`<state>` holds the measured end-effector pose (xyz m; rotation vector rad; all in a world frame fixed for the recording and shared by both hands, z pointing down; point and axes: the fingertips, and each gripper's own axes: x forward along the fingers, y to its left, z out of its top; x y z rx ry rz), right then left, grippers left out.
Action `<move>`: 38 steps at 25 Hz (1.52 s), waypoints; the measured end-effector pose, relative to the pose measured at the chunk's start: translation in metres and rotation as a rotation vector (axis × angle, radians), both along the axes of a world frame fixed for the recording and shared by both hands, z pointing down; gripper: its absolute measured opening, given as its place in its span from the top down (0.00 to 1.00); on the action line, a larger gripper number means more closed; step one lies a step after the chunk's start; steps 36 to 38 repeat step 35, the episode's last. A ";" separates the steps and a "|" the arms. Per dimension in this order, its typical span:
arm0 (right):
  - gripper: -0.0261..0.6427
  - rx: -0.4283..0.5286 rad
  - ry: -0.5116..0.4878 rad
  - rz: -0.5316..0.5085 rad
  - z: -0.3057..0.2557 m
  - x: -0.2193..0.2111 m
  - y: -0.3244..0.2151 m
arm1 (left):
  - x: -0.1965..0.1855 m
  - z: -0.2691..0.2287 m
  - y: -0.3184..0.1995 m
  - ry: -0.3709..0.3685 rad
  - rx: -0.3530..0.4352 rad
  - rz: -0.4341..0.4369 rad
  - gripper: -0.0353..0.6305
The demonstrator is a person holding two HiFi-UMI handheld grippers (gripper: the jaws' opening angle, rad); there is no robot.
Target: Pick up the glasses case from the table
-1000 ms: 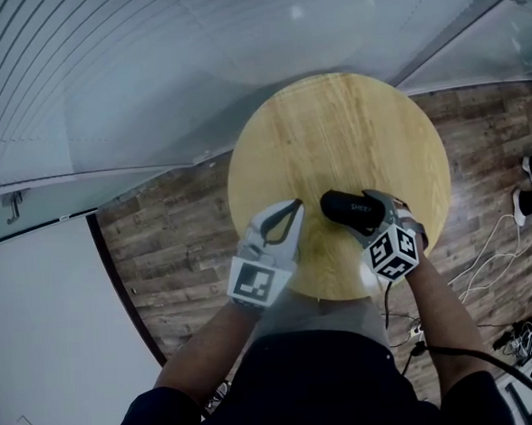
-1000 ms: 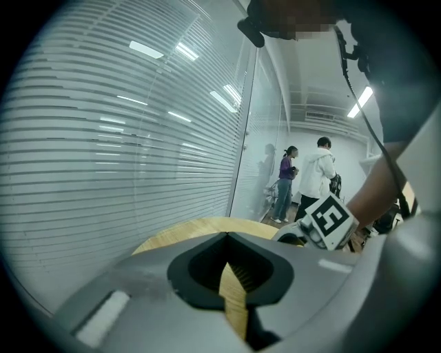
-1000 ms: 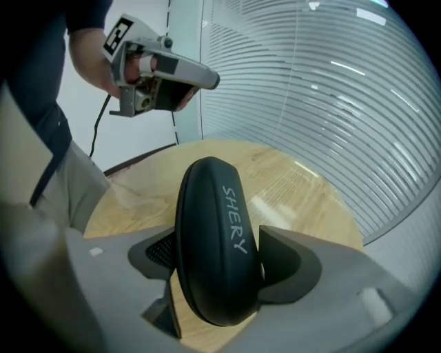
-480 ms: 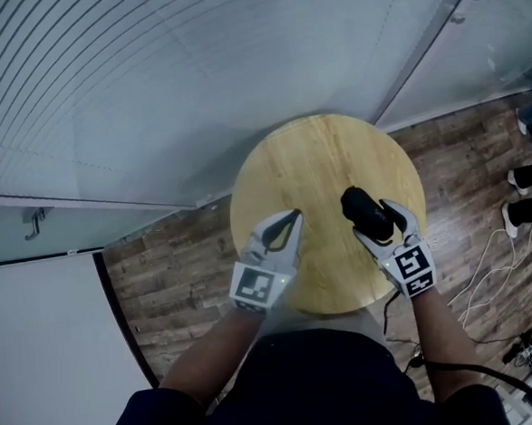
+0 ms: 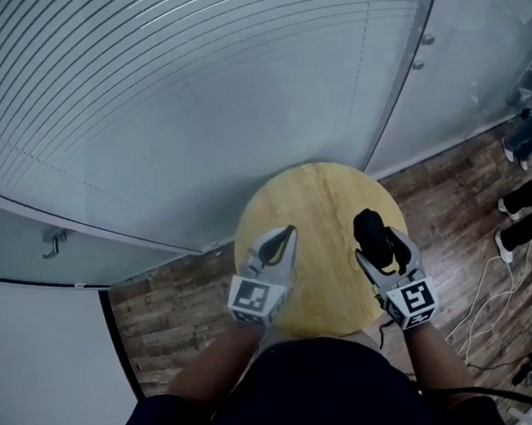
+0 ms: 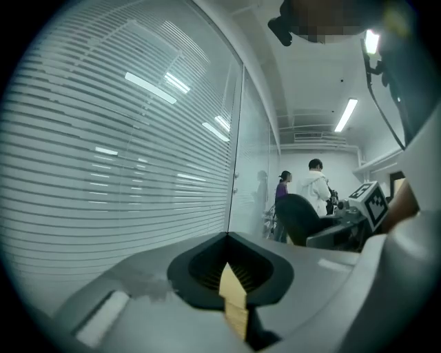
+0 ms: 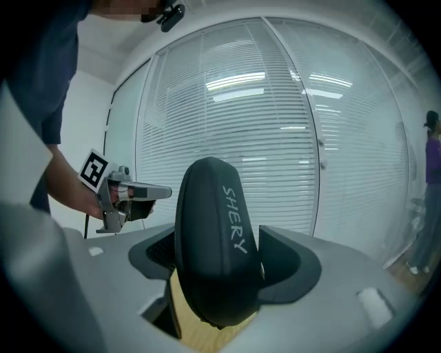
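Note:
The black glasses case [image 5: 370, 230], printed "SHERY", is off the round wooden table [image 5: 319, 194] and stands nearly on end between my right gripper's [image 5: 379, 244] fingers, which are shut on its lower half. In the right gripper view the case [image 7: 217, 241] fills the middle, with the right gripper [image 7: 220, 265] pads pressed to both its sides. My left gripper [image 5: 289, 232] hovers over the table's left part, shut with nothing in it. Its tips meet in the left gripper view [image 6: 228, 236], where the case [image 6: 298, 218] also shows at the right.
A glass wall with horizontal blinds [image 5: 195, 103] runs behind the table. Dark wooden floor [image 5: 172, 304] surrounds it, with white cables [image 5: 500, 309] and someone's shoes [image 5: 511, 208] at the right. Two people [image 6: 311, 186] stand far down the corridor.
Both grippers have risen above the table. The case has come up off the tabletop in the right gripper and swung from lying crosswise to pointing away from me.

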<state>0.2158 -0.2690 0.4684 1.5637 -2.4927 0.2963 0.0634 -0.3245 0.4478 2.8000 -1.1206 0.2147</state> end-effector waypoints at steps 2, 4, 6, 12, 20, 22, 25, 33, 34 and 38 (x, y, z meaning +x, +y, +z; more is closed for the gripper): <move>0.45 0.029 -0.012 0.021 -0.016 0.006 0.003 | 0.003 -0.013 0.002 0.018 0.000 -0.008 0.94; 0.45 0.077 -0.037 0.062 -0.039 0.017 0.004 | 0.004 -0.026 0.002 0.008 0.022 -0.002 0.94; 0.45 0.122 -0.060 0.101 -0.059 0.025 0.005 | 0.004 -0.043 0.000 0.012 0.050 0.003 0.94; 0.45 0.170 -0.034 0.148 -0.076 0.021 0.018 | -0.005 -0.065 0.009 0.032 0.096 0.013 0.94; 0.45 0.191 -0.031 0.137 -0.088 0.014 0.022 | -0.007 -0.071 0.016 0.036 0.086 0.002 0.94; 0.45 0.205 -0.032 0.135 -0.092 0.012 0.023 | -0.008 -0.073 0.019 0.034 0.083 0.000 0.94; 0.45 0.214 -0.036 0.148 -0.096 0.012 0.026 | -0.008 -0.076 0.022 0.035 0.082 0.005 0.94; 0.45 0.225 -0.042 0.164 -0.100 0.013 0.030 | -0.007 -0.075 0.024 0.031 0.115 0.019 0.94; 0.45 0.226 -0.043 0.165 -0.100 0.012 0.030 | -0.007 -0.075 0.025 0.027 0.116 0.023 0.94; 0.45 0.227 -0.043 0.167 -0.101 0.012 0.030 | -0.007 -0.076 0.026 0.022 0.118 0.027 0.94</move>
